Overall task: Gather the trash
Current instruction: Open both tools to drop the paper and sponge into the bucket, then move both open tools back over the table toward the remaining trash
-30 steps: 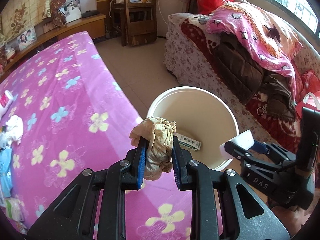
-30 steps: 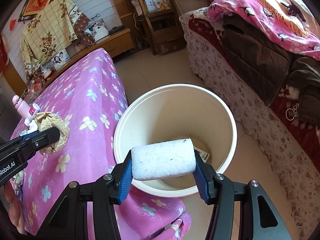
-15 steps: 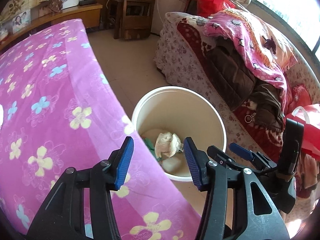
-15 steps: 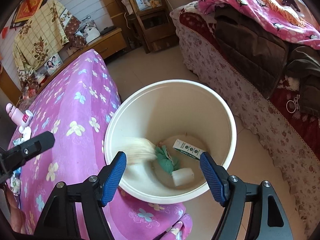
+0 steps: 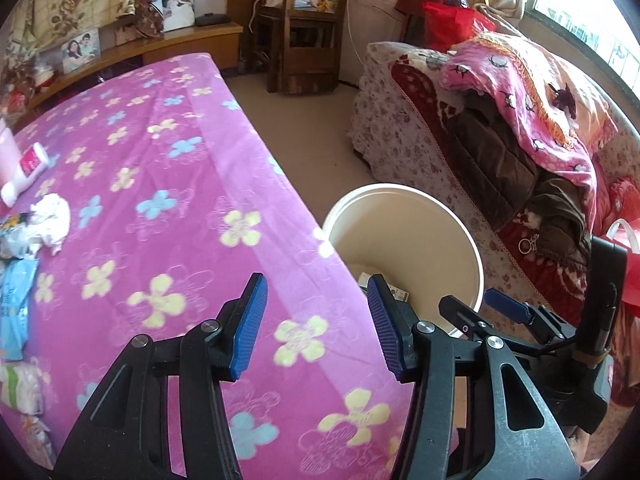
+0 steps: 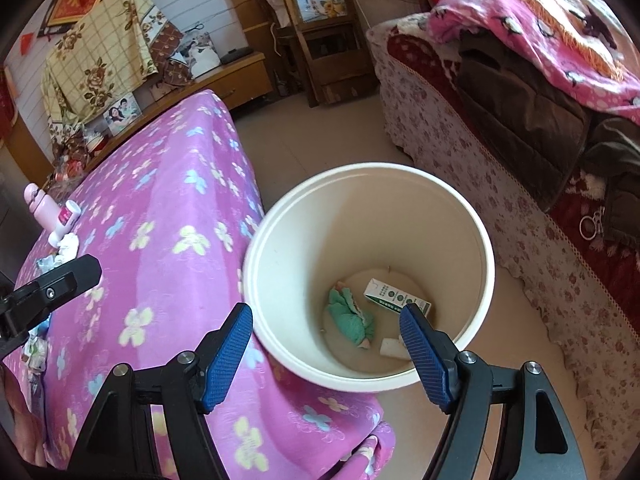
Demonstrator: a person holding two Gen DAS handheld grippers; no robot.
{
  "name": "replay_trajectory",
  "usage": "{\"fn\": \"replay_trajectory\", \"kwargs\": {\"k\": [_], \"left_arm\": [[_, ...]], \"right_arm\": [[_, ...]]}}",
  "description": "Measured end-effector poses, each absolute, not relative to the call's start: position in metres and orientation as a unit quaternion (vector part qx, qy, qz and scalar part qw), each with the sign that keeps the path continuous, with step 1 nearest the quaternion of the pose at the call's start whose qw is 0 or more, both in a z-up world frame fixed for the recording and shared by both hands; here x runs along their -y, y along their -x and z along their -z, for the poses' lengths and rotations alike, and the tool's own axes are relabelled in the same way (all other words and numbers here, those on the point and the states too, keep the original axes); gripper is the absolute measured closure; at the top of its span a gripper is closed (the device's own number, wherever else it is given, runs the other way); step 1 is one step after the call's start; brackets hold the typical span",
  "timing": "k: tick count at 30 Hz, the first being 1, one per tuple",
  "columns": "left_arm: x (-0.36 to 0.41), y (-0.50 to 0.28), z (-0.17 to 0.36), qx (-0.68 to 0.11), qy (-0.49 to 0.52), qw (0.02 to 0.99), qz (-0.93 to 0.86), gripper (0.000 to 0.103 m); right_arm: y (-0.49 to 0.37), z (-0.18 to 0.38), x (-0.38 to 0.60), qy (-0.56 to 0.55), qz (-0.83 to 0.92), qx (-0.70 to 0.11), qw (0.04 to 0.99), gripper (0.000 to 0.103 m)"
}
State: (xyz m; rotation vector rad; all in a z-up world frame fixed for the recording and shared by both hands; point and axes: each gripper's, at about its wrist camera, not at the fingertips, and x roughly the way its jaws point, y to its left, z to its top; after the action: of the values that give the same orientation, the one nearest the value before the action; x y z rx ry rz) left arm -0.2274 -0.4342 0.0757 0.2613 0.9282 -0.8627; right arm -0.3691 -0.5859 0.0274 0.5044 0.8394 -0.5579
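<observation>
A cream trash bucket (image 6: 476, 216) stands on the floor beside the table; it also shows in the left wrist view (image 5: 460, 224). Inside lie a green cloth (image 6: 352, 318), a small white and green box (image 6: 394, 296) and a white foam piece (image 6: 394, 347). My right gripper (image 6: 326, 346) is open and empty above the bucket's near rim. My left gripper (image 5: 316, 320) is open and empty over the table's pink flowered cloth (image 5: 160, 208). A crumpled white tissue (image 5: 50, 218), a blue packet (image 5: 14, 300) and other wrappers (image 5: 20, 384) lie at the table's left.
A pink and white tube (image 5: 28, 168) lies at the table's far left. A sofa with a pink blanket and dark clothes (image 5: 520, 140) runs along the right. A wooden shelf (image 5: 304, 20) stands at the back. Bare floor lies between table and sofa.
Both grippers opened and dropped their loads, the brown crumpled paper and the white foam piece, into the bucket. My left gripper has since swung left, back over the table.
</observation>
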Motion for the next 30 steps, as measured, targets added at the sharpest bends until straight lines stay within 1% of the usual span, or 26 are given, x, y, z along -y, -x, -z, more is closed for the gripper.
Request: {"fn": "replay_trajectory", "kwargs": {"k": [8, 21, 26, 28, 30], "left_arm": [[0.397, 0.23, -0.097, -0.416, -0.118, 0.817, 0.382, 0.053], [0.302, 0.214, -0.114, -0.411, -0.088, 0.839, 0.344, 0.053], [0.263, 0.207, -0.117, -0.419, -0.074, 0.838, 0.342, 0.052], [0.243, 0.203, -0.119, -0.42, -0.073, 0.838, 0.339, 0.051], [0.22, 0.198, -0.119, -0.427, -0.067, 0.836, 0.337, 0.043]], "right_arm": [[0.358, -0.053, 0.55, -0.213, 0.251, -0.388, 0.861, 0.029], [0.328, -0.073, 0.485, -0.178, 0.208, -0.388, 0.88, 0.029], [0.314, -0.08, 0.456, -0.171, 0.181, -0.388, 0.888, 0.026], [0.309, -0.081, 0.444, -0.169, 0.167, -0.39, 0.89, 0.025], [0.304, -0.082, 0.432, -0.166, 0.15, -0.394, 0.891, 0.025]]}}
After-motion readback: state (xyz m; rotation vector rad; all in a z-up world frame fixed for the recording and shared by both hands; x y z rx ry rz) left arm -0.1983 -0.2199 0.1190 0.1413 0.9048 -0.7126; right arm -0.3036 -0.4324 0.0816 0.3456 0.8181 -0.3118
